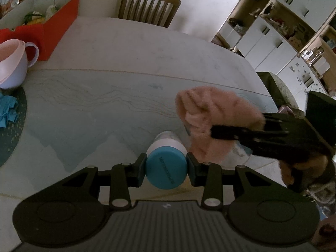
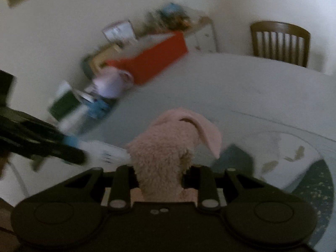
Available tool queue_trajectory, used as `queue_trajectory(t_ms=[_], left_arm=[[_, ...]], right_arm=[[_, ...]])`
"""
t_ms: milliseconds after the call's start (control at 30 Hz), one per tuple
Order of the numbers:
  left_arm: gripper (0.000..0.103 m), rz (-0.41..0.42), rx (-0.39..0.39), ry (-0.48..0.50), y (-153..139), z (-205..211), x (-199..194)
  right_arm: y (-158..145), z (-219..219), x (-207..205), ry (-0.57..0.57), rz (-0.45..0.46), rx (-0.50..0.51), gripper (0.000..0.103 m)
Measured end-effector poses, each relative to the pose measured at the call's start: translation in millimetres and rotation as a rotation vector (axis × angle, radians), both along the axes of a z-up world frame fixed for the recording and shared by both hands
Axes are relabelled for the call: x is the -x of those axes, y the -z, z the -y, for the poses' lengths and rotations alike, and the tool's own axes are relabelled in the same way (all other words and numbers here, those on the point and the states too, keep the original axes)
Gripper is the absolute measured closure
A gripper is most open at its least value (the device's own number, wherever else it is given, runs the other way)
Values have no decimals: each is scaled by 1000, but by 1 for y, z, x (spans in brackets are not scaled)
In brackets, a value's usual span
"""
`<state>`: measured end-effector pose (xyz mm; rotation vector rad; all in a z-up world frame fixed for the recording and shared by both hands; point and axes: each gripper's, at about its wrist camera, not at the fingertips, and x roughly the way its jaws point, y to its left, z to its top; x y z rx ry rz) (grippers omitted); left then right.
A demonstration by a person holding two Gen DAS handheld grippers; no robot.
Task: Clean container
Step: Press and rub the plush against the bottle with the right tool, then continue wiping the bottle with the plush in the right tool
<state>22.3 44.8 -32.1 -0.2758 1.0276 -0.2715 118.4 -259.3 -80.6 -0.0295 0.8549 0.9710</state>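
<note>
Wiping looks like the step here: left gripper (image 1: 166, 168) is clamped on the container (image 1: 166, 169) by its blue cap, over the table's near edge, and the right gripper (image 2: 160, 175) pinches the pink cloth (image 2: 168, 147) just right of it. Right view's blurry, so probably slow down and rub along the white body.

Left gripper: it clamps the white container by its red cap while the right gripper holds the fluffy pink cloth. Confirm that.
One detail is wrong: the left wrist view shows the cap is blue. The left gripper clamps the white container there, and the right gripper holds the fluffy pink cloth.

Blurred shelf clutter (image 2: 168, 21); cup (image 1: 12, 63) edge-cropped
</note>
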Motion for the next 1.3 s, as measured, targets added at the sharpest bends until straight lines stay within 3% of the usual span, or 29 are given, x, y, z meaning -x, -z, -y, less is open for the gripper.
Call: queue_trajectory(t_ms=[267,1300], left_arm=[[64,-6,-6,0,-3,3,-2],[65,-19,-5,9,-3,0,-2]], right_arm=[[-11,-3,16,-69,-107,-126,77],[42,-31,-18,-45,-63,164,77]])
